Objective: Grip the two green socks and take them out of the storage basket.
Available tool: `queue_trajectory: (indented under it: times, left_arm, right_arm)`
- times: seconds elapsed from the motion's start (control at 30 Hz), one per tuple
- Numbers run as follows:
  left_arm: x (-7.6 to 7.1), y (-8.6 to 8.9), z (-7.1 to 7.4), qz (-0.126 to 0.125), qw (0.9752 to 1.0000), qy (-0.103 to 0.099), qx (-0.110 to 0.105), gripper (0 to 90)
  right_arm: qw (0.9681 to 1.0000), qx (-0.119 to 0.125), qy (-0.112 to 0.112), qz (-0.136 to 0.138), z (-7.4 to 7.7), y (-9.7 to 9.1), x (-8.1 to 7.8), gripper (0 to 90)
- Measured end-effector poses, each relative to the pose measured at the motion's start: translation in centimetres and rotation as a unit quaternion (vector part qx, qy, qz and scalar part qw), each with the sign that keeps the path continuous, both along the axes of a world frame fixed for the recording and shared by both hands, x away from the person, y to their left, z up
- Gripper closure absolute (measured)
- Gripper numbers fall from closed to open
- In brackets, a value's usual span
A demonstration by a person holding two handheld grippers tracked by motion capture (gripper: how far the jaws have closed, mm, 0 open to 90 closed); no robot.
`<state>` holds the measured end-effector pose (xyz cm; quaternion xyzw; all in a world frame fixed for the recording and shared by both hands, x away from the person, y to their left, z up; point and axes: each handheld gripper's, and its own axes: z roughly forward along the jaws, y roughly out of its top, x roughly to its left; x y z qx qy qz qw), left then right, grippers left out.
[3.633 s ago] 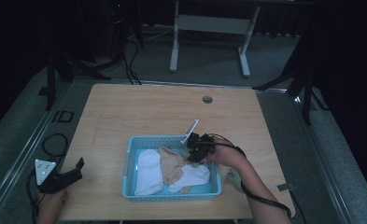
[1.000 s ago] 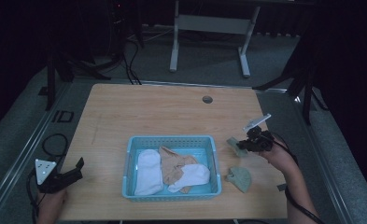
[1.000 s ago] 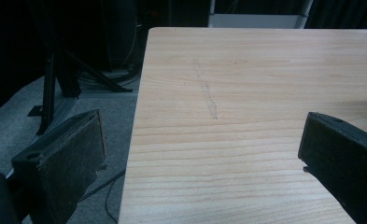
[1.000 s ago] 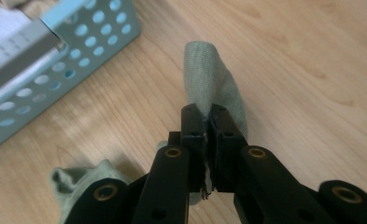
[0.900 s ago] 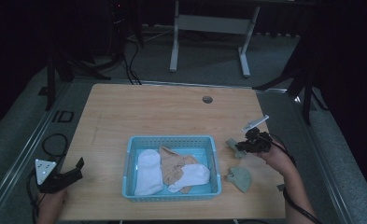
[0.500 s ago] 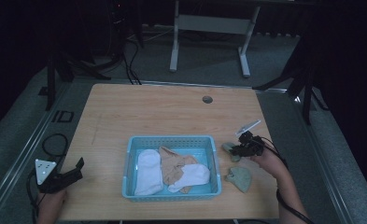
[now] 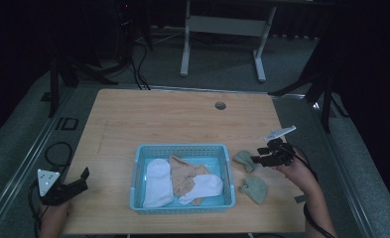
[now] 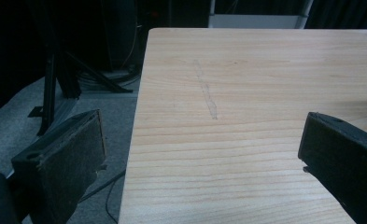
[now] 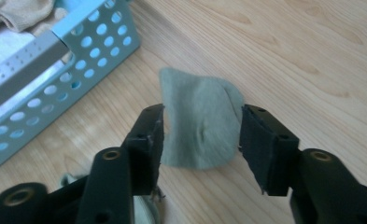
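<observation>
Two jaws of the right gripper [image 9: 200,140] spread wide, straddling a green sock [image 9: 200,126] flat on the table [image 7: 182,119]; nothing pinched. Whether the pads touch the fabric: cannot tell. In the high view, same right gripper [image 7: 268,157] just right of that green sock [image 7: 243,159], close beside the basket [image 7: 182,148]. Second green sock [image 7: 254,189] nearer the person, also outside the basket, right of it. Inside the basket: white sock [image 7: 158,181] at left, tan cloth [image 7: 185,176] in the middle, another white sock [image 7: 202,187] toward the front right.

Left gripper [image 7: 63,187] parked at the table's front-left edge, jaws wide apart, holding nothing, well away from everything.

Handling, as a guess: sock light, limp, no stiffness, likely to drape and fold once lifted. Not fragile, not slippery against felt-like pads. Best bite probably at a raised wrinkle mid-fabric or an edge, pinching both layers; lying flat, little to catch otherwise, so pressing down before closing seems needed.
</observation>
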<state>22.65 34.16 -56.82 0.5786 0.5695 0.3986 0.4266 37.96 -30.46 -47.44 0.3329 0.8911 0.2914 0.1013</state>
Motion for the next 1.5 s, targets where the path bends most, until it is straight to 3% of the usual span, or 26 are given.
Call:
queue_trajectory:
  times: [0.17, 0.3, 0.43, 0.67, 0.77, 0.83, 0.93, 1.07, 1.23, 1.37, 1.5]
  left_arm:
    - [0.0, 0.0, 0.0, 0.000, 1.0000, 0.000, 0.000, 0.3]
    - [0.0, 0.0, 0.0, 0.000, 1.0000, 0.001, 0.002, 0.3]
    - [0.0, 0.0, 0.0, 0.001, 1.0000, 0.001, 0.002, 0.3]
    - [0.0, 0.0, 0.0, 0.001, 1.0000, 0.001, 0.001, 0.3]
    - [0.0, 0.0, 0.0, 0.001, 1.0000, 0.001, 0.001, 0.3]
    - [0.0, 0.0, 0.0, 0.001, 1.0000, 0.002, 0.001, 0.3]
    - [0.0, 0.0, 0.0, 0.001, 1.0000, 0.002, 0.002, 0.3]
    - [0.0, 0.0, 0.0, 0.000, 1.0000, 0.002, 0.001, 0.3]
    - [0.0, 0.0, 0.0, 0.001, 1.0000, 0.001, 0.002, 0.3]
    - [0.0, 0.0, 0.0, 0.001, 1.0000, 0.001, 0.001, 0.4]
    - [0.0, 0.0, 0.0, 0.001, 1.0000, 0.001, 0.001, 0.3]
  right_arm:
    - [0.9996, 0.014, -0.002, -0.025, -0.4, -1.7, -0.4, 42.1]
    - [0.9992, 0.011, 0.001, -0.040, -1.0, -2.9, -0.8, 41.2]
    - [0.9982, 0.017, 0.002, -0.057, -1.5, -3.9, -1.0, 32.4]
    - [0.9965, 0.021, 0.010, -0.081, -2.7, -5.1, -1.3, 24.5]
    - [0.9957, 0.031, 0.010, -0.086, -3.3, -5.5, -1.4, 17.4]
    - [0.9952, 0.052, 0.017, -0.081, -3.7, -5.9, -1.4, 15.7]
    - [0.9939, 0.053, 0.017, -0.095, -4.2, -6.3, -1.5, 13.5]
    - [0.9907, 0.057, -0.007, -0.123, -4.8, -6.9, -1.9, 13.3]
    - [0.9840, 0.074, -0.043, -0.156, -5.7, -7.6, -2.5, 12.5]
    - [0.9797, 0.071, -0.060, -0.178, -6.4, -7.9, -2.9, 12.1]
    - [0.9730, 0.085, -0.071, -0.202, -7.1, -8.3, -3.3, 12.1]
